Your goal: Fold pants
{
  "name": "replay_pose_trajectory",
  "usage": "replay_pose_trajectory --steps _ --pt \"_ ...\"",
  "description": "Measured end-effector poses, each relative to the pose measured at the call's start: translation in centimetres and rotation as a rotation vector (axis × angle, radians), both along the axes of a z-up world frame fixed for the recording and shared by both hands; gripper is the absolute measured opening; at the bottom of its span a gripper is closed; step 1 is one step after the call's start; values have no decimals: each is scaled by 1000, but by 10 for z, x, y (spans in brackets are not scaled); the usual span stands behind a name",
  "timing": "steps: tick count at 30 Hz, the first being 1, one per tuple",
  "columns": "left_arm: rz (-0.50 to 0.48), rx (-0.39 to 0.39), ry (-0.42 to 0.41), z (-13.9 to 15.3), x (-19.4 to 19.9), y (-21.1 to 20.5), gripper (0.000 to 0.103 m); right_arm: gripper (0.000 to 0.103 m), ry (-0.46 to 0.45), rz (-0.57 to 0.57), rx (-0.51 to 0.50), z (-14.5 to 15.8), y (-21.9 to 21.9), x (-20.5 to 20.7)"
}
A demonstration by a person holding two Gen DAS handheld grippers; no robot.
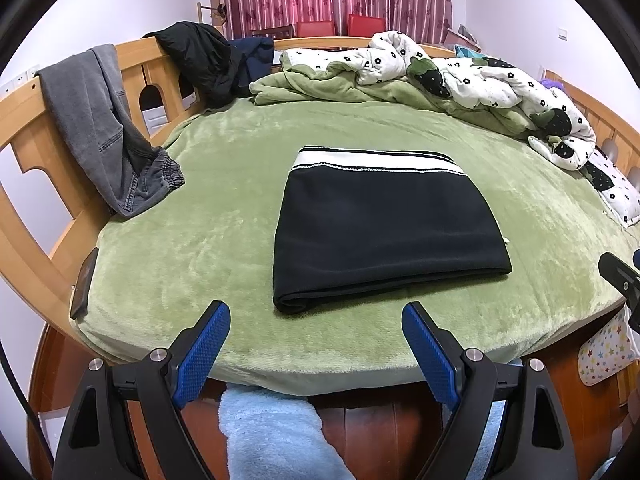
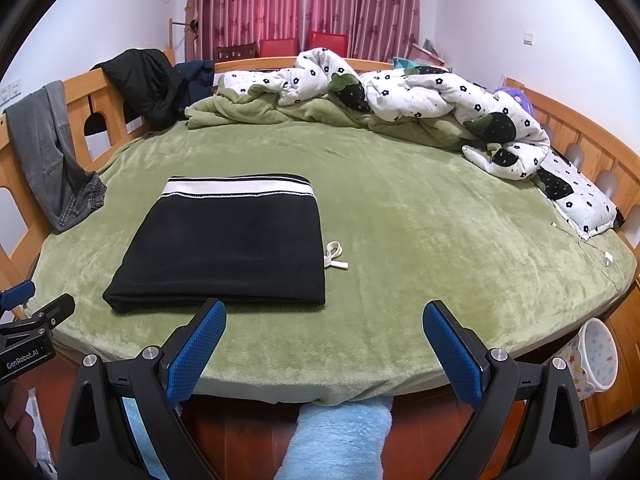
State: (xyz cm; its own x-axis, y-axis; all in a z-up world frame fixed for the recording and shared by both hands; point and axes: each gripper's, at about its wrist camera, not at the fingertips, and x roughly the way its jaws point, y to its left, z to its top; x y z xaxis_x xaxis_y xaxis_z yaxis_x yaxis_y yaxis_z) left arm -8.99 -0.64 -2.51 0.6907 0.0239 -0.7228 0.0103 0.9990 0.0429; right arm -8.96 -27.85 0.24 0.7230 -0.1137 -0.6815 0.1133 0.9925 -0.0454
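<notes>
Black pants [image 1: 384, 236] lie folded into a flat rectangle on the green bed cover [image 1: 192, 248], with a white and black striped waistband at the far edge. They also show in the right wrist view [image 2: 232, 248], with a white drawstring [image 2: 335, 257] poking out at their right side. My left gripper [image 1: 316, 312] is open and empty, held just short of the pants' near fold. My right gripper [image 2: 325, 312] is open and empty, near the pants' front right corner. Each gripper shows at the edge of the other's view.
Grey jeans [image 1: 100, 128] and dark jackets [image 1: 200, 56] hang over the wooden bed rail [image 1: 24, 136] at left. A rumpled white flowered quilt [image 2: 440, 100] lies at the back right. A white cable [image 2: 600, 256] lies near the right edge. A star-patterned bin [image 2: 596, 356] stands below.
</notes>
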Motion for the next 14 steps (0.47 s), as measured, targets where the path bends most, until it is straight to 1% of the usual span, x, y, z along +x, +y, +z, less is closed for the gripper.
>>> replay_pose_trajectory --steps 9,14 --pt "-7 13 -4 4 1 -3 87 98 -7 -3 12 6 3 -3" --pt "-6 11 4 3 3 -5 87 98 -7 1 2 5 7 -4"
